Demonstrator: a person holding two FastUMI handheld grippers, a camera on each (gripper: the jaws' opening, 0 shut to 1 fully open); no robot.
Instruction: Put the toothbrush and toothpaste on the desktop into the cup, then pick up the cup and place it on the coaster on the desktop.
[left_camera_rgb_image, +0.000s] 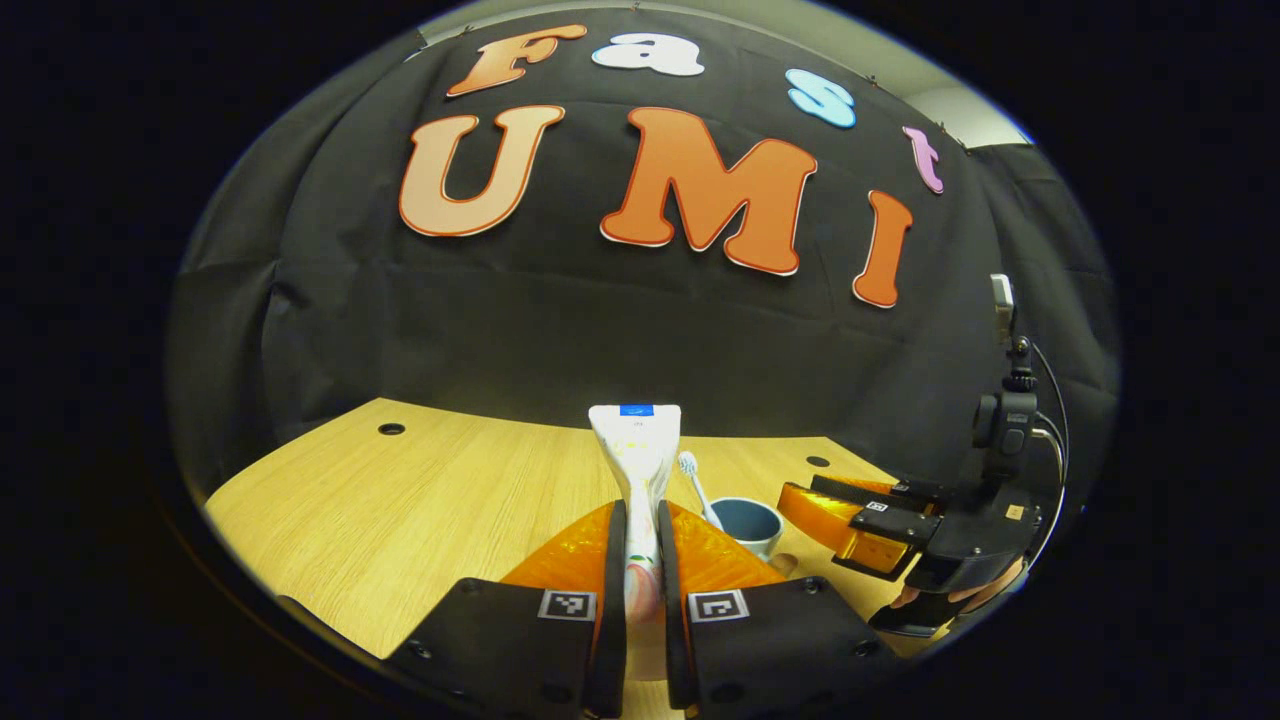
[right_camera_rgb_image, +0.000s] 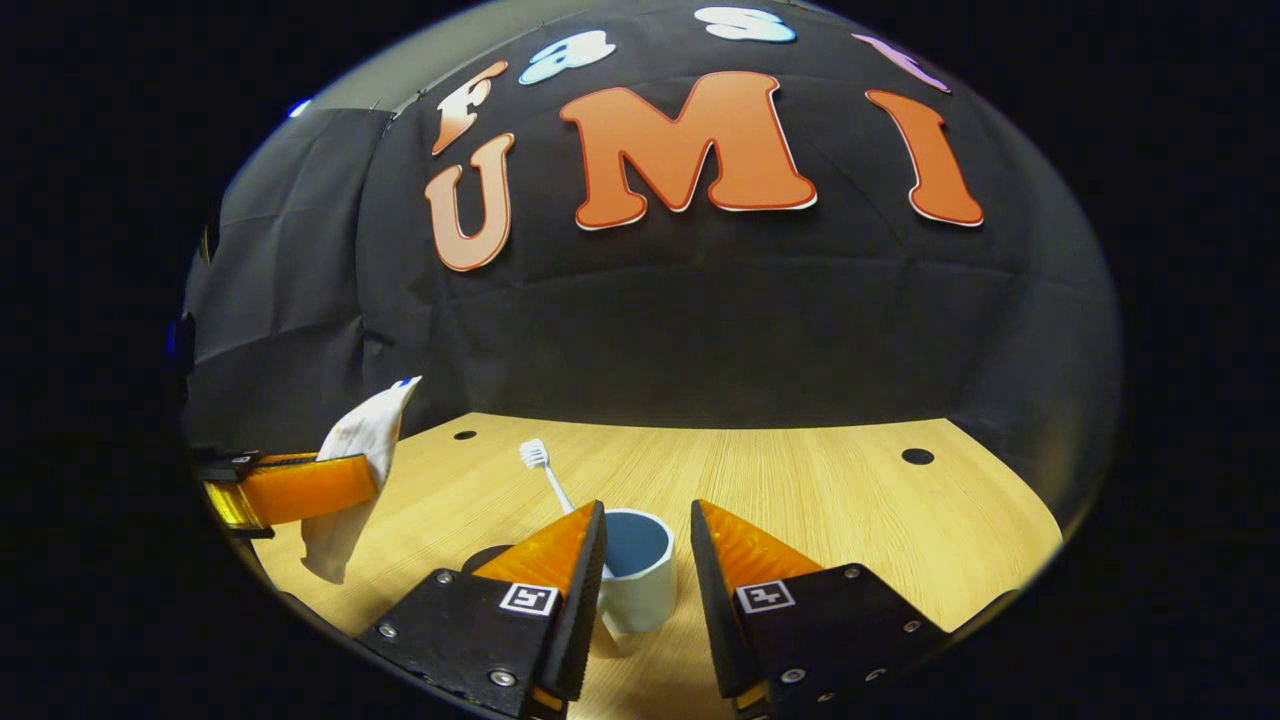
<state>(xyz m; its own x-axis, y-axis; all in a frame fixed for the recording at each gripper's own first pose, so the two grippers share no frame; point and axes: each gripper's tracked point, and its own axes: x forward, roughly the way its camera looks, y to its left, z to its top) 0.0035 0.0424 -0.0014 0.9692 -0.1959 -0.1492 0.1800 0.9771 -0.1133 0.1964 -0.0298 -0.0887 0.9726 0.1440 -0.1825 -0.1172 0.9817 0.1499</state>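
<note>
- the left gripper is clamping the toothpaste, both fingers pressing on the lower half of the tube.
- in the left gripper view the tube is standing upright between the jaws, its long axis running vertically, its flat crimped end pointing up and its lower end sitting down between the fingers.
- in the right gripper view the toothpaste is hanging above the desktop near its left edge, tilting, with the left gripper around its middle.
- the cup is standing upright on the desktop, just ahead of the right gripper, whose jaws are gaping on either side of it without touching.
- the toothbrush is leaning in the cup, bristle head pointing up and toward the back-left.
- a dark coaster is lying just left of the cup.
</note>
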